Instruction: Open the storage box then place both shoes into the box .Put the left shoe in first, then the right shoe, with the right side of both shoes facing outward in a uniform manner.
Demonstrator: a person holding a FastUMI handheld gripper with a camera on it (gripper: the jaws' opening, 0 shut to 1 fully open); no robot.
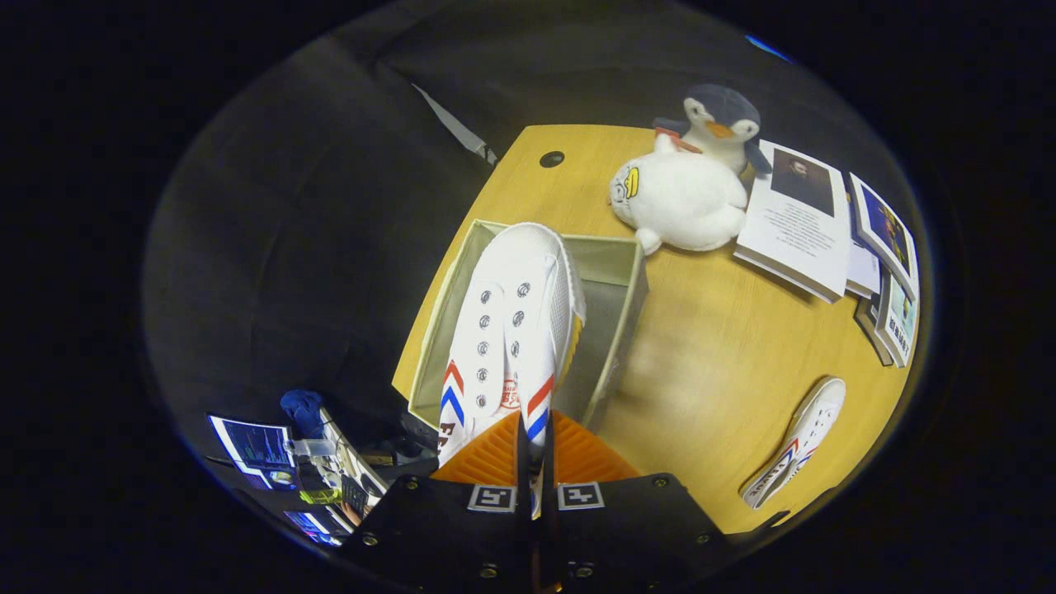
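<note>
Off the table's left edge, below its level, sits a dim clutter of lit screens (262, 450) and small gear too murky to identify. On the wooden table (726, 363), the open storage box (615, 285) stands at the near left corner. The gripper (535, 441) has its fingers nearly together, clamped on the heel of a white sneaker (516, 318) that hangs toe-forward above the box and hides most of the inside; its heel is lost between the fingers. Beyond the box lies a plush penguin (689, 186), then a spread of books (804, 219) partly overlapping. Near the table's front right edge lies the second sneaker (800, 450).
</note>
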